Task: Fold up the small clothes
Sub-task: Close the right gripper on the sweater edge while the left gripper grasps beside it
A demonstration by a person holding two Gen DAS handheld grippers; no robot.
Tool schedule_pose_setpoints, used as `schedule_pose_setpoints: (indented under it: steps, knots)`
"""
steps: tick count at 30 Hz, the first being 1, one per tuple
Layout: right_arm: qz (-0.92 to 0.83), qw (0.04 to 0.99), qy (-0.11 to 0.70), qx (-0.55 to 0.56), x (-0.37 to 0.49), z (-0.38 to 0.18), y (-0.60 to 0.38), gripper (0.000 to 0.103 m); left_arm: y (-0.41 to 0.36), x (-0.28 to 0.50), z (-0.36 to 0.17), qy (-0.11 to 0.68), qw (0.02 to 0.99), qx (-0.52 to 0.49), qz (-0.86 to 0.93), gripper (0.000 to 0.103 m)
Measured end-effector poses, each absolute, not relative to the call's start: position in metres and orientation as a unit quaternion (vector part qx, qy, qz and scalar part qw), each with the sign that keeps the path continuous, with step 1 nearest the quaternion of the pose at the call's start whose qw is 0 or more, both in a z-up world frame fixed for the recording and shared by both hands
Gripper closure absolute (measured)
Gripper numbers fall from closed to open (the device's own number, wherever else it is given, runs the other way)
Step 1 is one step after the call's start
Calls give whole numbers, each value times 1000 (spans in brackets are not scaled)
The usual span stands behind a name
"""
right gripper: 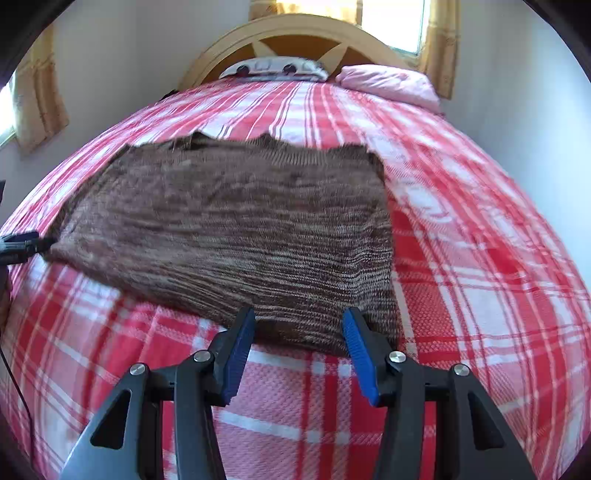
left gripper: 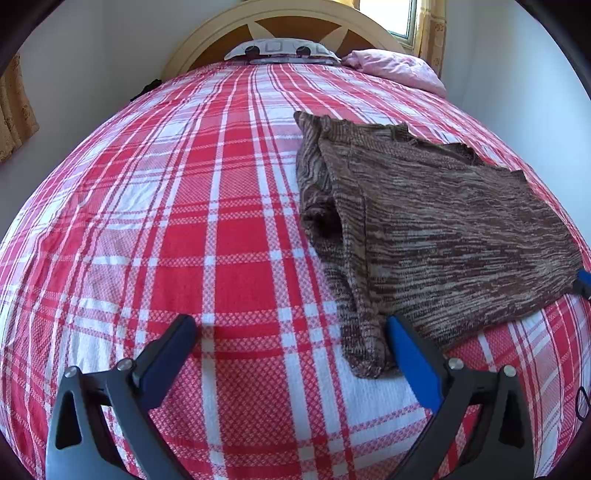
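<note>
A brown and cream knitted sweater (left gripper: 436, 229) lies flat on the red and white plaid bedspread (left gripper: 184, 221), with a sleeve folded along its left side. My left gripper (left gripper: 291, 328) is open and empty, its right finger beside the sleeve's near end. In the right wrist view the sweater (right gripper: 229, 229) fills the middle. My right gripper (right gripper: 299, 321) is open at the sweater's near right hem, touching nothing that I can tell. The left gripper (right gripper: 22, 243) shows at the left edge by the sweater's corner.
Two pillows, a patterned one (left gripper: 280, 50) and a pink one (left gripper: 395, 68), lie by the wooden headboard (left gripper: 221, 33). White walls flank the bed. A window with curtains (right gripper: 439, 40) is behind the headboard.
</note>
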State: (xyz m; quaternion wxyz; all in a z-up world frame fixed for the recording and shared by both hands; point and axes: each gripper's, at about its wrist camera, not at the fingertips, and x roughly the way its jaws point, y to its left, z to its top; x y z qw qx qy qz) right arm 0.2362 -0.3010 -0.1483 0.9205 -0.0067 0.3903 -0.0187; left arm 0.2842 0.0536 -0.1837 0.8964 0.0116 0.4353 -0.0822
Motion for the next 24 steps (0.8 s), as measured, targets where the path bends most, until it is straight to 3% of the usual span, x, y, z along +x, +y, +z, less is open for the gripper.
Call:
schedule_pose_setpoints:
  steps: [5, 9, 13, 18, 24]
  knots:
    - [46, 925, 373, -49, 269, -128, -225, 51, 58, 282, -183, 432, 898, 3, -80, 0]
    - [94, 914, 384, -93, 303, -143, -161, 51, 67, 279, -180, 425, 902, -18, -72, 0]
    - [101, 892, 431, -89, 314, -176, -144, 52, 85, 277, -178, 417, 905, -65, -64, 0]
    - [98, 888, 435, -111, 295, -167, -138, 52, 105, 273, -176, 398, 907, -126, -59, 0]
    - [158, 901, 363, -178, 275, -146, -73, 52, 122, 278, -171, 397, 902, -161, -64, 0]
